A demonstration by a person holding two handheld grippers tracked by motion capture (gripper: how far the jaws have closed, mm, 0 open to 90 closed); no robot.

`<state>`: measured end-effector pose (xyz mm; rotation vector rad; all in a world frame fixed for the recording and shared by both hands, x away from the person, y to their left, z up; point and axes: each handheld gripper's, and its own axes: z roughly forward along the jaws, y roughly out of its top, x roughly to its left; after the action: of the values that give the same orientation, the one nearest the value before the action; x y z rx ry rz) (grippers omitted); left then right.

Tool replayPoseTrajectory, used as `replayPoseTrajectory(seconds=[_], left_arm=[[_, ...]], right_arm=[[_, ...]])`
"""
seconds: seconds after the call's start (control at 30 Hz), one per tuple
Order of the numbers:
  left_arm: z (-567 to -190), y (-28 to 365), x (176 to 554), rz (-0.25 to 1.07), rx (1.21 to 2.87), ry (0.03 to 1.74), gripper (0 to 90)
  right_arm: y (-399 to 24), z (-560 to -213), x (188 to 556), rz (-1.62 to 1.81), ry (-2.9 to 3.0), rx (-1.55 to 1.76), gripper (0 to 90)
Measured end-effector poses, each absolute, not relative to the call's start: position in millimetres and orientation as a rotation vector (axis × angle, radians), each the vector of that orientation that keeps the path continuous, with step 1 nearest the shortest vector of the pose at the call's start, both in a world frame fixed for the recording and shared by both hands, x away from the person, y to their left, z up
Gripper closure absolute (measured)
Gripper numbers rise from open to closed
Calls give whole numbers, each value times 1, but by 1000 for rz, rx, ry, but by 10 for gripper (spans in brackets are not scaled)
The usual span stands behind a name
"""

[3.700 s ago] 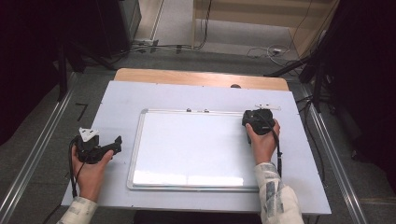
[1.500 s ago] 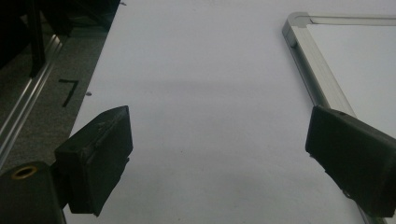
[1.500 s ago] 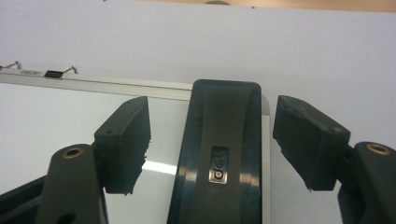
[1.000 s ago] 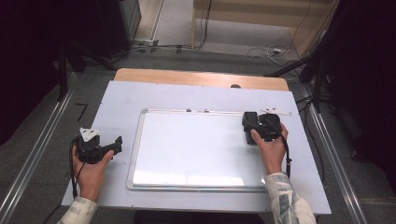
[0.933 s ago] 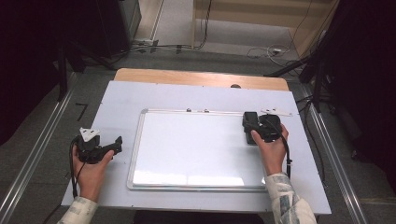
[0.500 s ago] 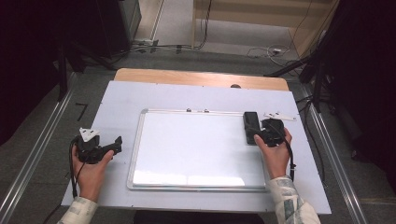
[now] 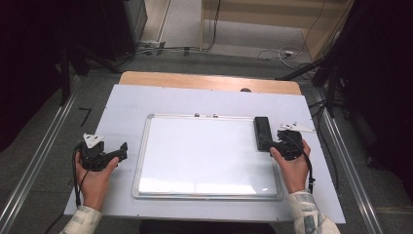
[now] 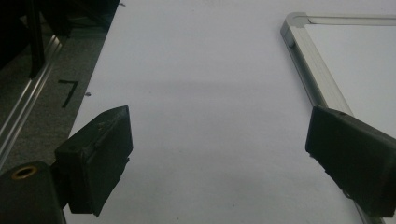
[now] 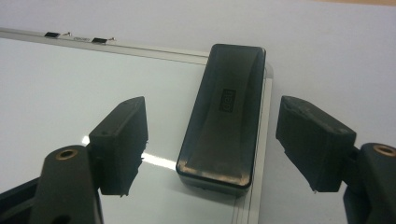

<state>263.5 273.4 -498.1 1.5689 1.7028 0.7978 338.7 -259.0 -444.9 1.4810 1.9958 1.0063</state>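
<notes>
A white table (image 7: 146, 102) carries a large framed whiteboard (image 7: 204, 156) lying flat at its middle. A black eraser (image 9: 224, 116) rests on the whiteboard's top right corner, lengthwise along its right frame edge. The right gripper (image 9: 212, 144), just beside the whiteboard's right edge, has just been opening its jaws; the eraser lies between them, untouched by either pad. The left gripper (image 8: 217, 149) rests off the whiteboard's left edge, jaws spread wide over bare table.

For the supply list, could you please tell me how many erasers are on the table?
1: the black eraser lies on the whiteboard's far right corner, just ahead of the open right tongs. No others appear.
</notes>
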Motion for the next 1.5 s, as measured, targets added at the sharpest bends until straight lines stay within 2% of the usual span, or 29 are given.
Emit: replayPoseTrajectory(seconds=[1.5], left_arm=[[-498,273,263,792,1565,1699,79]], right_arm=[[-321,-453,299,1007,1946,1529,211]])
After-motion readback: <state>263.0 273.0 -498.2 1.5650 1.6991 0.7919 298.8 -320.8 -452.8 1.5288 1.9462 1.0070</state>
